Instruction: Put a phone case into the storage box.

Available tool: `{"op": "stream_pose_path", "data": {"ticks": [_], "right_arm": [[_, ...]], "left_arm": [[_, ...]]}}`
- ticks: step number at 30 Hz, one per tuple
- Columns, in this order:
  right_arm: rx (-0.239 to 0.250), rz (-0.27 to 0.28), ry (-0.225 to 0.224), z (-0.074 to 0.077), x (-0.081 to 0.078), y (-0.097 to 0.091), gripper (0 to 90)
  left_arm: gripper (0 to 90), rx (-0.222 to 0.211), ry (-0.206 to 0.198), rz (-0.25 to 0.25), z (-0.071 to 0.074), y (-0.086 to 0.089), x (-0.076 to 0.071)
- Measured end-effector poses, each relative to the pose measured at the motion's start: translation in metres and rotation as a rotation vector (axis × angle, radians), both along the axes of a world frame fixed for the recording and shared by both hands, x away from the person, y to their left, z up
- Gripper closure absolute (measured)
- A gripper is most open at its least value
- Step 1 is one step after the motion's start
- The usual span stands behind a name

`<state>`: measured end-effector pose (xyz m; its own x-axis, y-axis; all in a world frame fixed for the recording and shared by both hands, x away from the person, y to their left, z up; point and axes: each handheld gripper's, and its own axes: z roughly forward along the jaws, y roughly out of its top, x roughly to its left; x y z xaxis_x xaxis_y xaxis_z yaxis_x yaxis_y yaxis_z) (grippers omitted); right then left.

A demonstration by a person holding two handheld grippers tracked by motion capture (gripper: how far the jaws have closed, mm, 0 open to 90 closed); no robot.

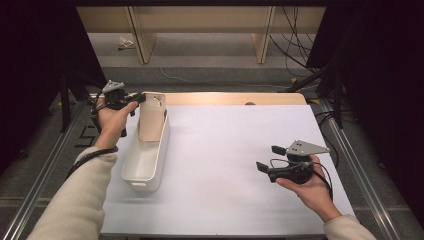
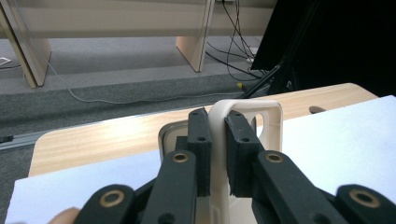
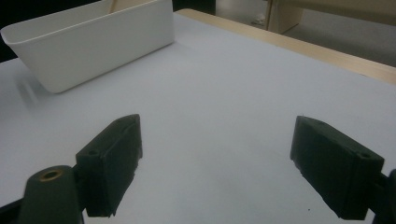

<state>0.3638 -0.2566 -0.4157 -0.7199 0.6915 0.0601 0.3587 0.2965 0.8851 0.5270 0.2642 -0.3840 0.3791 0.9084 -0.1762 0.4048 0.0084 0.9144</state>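
Wooden bench [image 1: 280,98] under a white sheet [image 1: 230,165] covering most of its top. On the sheet's left side, a long white plastic bin [image 1: 150,155], lengthways away from the person. Standing on end in the bin's far end, a beige handled container [image 1: 151,120], upright and leaning against the far wall. Left hand-held gripper [image 1: 137,100] clenched on that container's rim, pads [image 2: 201,140] pressing the thin beige wall from both sides. Right hand-held gripper [image 1: 269,158] released, jaws wide apart over bare sheet at the right, well apart from the bin, nothing between them.
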Motion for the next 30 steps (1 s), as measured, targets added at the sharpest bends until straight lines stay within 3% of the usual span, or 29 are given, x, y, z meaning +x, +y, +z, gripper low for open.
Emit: {"op": "stream_pose_path", "data": {"ticks": [20,30], "right_arm": [[0.001,0.002,0.003,0.0,0.0,0.0,17.6],[0.002,0.003,0.002,-0.001,0.0,0.0,17.7]], "left_arm": [[80.6,0.0,0.003,0.025,-0.014,0.001,0.003],[76.7,0.056,0.013,0.033,-0.016,0.002,0.003]]}}
